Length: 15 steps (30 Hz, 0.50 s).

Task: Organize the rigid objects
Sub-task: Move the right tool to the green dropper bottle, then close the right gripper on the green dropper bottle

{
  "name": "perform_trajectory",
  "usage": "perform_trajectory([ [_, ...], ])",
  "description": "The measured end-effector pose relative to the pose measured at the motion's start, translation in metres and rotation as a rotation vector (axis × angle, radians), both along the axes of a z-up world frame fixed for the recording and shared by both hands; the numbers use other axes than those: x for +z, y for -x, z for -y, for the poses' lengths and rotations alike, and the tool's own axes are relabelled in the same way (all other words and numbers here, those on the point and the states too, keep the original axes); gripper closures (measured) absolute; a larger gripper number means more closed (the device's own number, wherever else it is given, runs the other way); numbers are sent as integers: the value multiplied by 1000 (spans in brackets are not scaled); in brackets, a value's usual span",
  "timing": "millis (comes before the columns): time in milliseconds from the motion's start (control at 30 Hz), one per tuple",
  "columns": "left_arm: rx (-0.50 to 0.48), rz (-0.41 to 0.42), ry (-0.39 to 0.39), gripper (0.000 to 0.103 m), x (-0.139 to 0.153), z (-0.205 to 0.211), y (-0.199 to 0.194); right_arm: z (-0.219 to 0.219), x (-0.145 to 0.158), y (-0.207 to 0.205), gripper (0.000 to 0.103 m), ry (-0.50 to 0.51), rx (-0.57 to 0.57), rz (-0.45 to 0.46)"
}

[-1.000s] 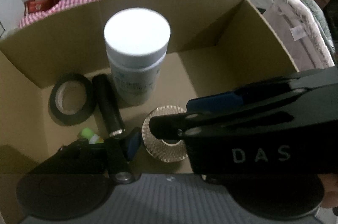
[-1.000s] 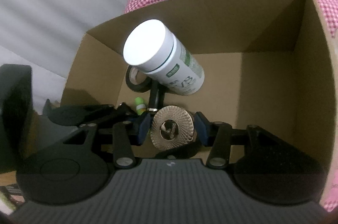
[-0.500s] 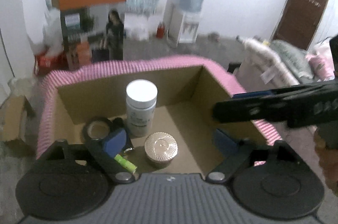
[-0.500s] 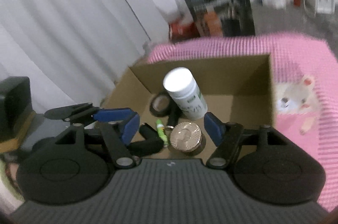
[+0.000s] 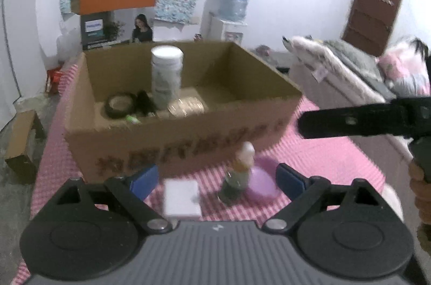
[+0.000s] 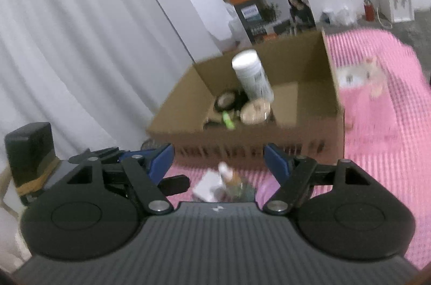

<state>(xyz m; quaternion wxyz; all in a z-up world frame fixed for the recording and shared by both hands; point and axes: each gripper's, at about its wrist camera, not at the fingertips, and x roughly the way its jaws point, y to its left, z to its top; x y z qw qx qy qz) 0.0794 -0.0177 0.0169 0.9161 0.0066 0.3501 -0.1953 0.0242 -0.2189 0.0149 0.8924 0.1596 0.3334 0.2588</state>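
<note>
A cardboard box (image 5: pixel 188 147) (image 6: pixel 242 145) stands on the pink checked cloth. In it are a white bottle (image 5: pixel 166 75) (image 6: pixel 252 75), a black tape roll (image 5: pixel 120 104), a silver round tin (image 5: pixel 187 106) (image 6: pixel 254 111) and a green marker (image 6: pixel 227 120). In front of the box lie a white flat box (image 5: pixel 182 197) (image 6: pixel 207 184), a small bottle (image 5: pixel 238 177) and a purple disc (image 5: pixel 260 184). My left gripper (image 5: pixel 218 178) is open and empty above these. My right gripper (image 6: pixel 219 159) is open and empty, also pulled back from the box.
A plush toy (image 6: pixel 361 75) lies on the cloth right of the box. A bed with blankets (image 5: pixel 350 64) is at the right. A white curtain (image 6: pixel 80 42) hangs at the left. A water dispenser (image 5: pixel 229 13) and a poster board (image 5: pixel 118 16) stand at the back.
Both grippers have drawn back and up out of the box. The right gripper let go of the silver tin, which now rests in the box. Items in front of the box came into view.
</note>
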Motion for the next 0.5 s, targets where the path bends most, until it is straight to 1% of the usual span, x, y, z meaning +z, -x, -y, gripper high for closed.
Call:
perform_trajectory([
  [67,-21,10,-27,12,-12,10,4,-7,-15,1,34,15,-5,-26],
  [100,-29,19,-45,17,-18,16,5,-11,-21,-1,37,24,-3,-37],
  [133,-39,29,-63,19,-22,19,7,-15,-28,-1,43,35,3,-47],
  [167,-51,43,-82,23,-26,24,8,-19,-32,-3,48,46,8,-53],
  [200,-60,53,-99,29,-30,29,7,-22,-34,-5,50,60,17,-55],
  [267,-78,66,-119,35,-37,35,8,-31,-36,-5,54,85,36,-49],
  [400,-92,72,-127,43,-46,41,2,-43,-35,-13,62,149,63,-23],
  [433,-94,71,-126,43,-48,42,0,-46,-36,-15,65,163,70,-20],
  [500,-101,69,-125,45,-51,43,-4,-50,-37,-20,67,177,82,-20],
])
